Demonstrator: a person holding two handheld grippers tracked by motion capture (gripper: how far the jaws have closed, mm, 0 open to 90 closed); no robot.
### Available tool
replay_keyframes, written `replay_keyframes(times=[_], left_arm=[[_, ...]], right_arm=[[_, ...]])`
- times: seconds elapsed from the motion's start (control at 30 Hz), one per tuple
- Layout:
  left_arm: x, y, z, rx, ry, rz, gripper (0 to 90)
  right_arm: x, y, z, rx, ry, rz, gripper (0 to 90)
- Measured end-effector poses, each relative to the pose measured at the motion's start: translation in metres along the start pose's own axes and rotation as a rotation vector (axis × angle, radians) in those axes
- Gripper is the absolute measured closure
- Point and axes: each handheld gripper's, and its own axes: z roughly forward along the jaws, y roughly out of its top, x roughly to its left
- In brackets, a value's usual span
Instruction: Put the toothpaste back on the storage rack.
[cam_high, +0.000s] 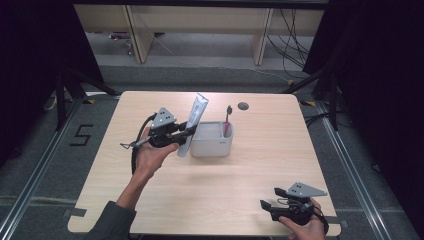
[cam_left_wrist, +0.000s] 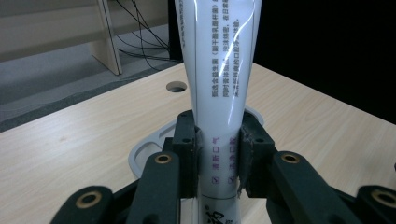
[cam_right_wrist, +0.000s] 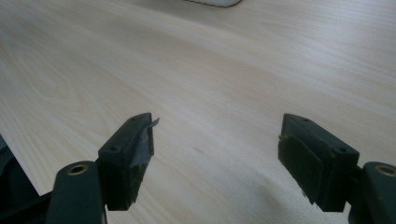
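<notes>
A white toothpaste tube, clamped upright in the left hand-held gripper, hangs beside the grey holder mid-bench, seemingly awaiting lowering inside, while the right hand-held gripper rests wide open near the front right corner.

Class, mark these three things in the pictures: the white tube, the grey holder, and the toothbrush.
white tube (cam_left_wrist: 218, 70), left gripper view, on its printed body above the pads.
grey holder (cam_high: 212, 145), high view, on its front wall.
toothbrush (cam_high: 228, 120), high view, on the handle sticking up from the holder.
</notes>
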Motion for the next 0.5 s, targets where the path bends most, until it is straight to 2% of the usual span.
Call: replay_keyframes(times=[0.43, 0.47, 0.5], left_arm=[[-0.010, 0.017, 0.016, -0.035, -0.012, -0.004, 71.6], [-0.011, 0.018, 0.018, -0.037, -0.011, -0.003, 71.6], [-0.011, 0.018, 0.019, -0.041, -0.009, -0.007, 71.6]], right_arm=[[0.000, 0.000, 0.000, 0.000, 0.001, 0.002, 27.4], [0.002, 0.000, 0.000, 0.008, 0.014, 0.037, 27.4], [0.000, 0.000, 0.000, -0.002, 0.007, 0.005, 27.4]])
